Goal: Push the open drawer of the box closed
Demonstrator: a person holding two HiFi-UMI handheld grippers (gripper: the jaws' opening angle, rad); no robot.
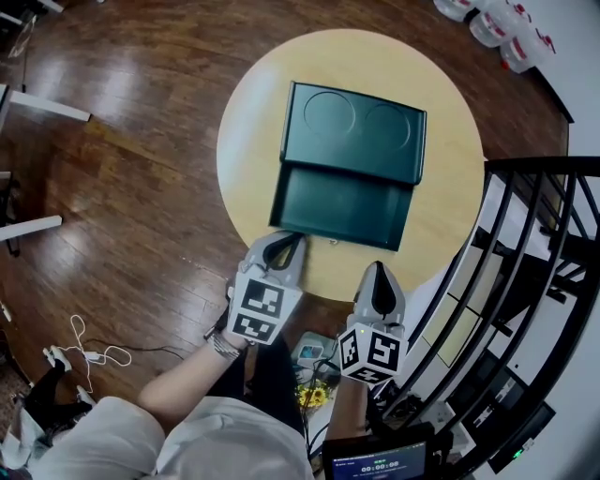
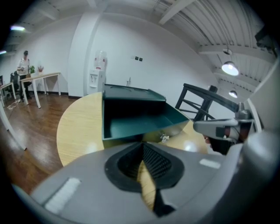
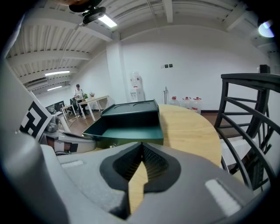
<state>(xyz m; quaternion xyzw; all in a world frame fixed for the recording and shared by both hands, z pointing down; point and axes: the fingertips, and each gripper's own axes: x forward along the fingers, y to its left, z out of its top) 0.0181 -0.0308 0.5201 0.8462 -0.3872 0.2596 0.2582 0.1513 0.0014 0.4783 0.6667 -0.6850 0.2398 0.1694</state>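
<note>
A dark green box (image 1: 356, 127) stands on the round wooden table (image 1: 248, 169). Its drawer (image 1: 342, 202) is pulled out toward me and holds nothing. A small knob (image 1: 333, 242) sticks out of the drawer's front. My left gripper (image 1: 296, 237) is shut, its tips at the drawer's front left corner. The left gripper view shows the drawer (image 2: 135, 124) just past the left gripper (image 2: 142, 145). My right gripper (image 1: 377, 266) is shut and hovers at the table's near edge, a little short of the drawer's front. The drawer (image 3: 127, 131) lies ahead of the right gripper (image 3: 142, 145).
A black metal railing (image 1: 534, 244) runs close along the table's right side. Water bottles (image 1: 506, 28) stand on the floor at the far right. White desk legs (image 1: 37, 108) and cables (image 1: 89, 352) are on the wooden floor to the left. A small screen (image 1: 380, 459) sits below my hands.
</note>
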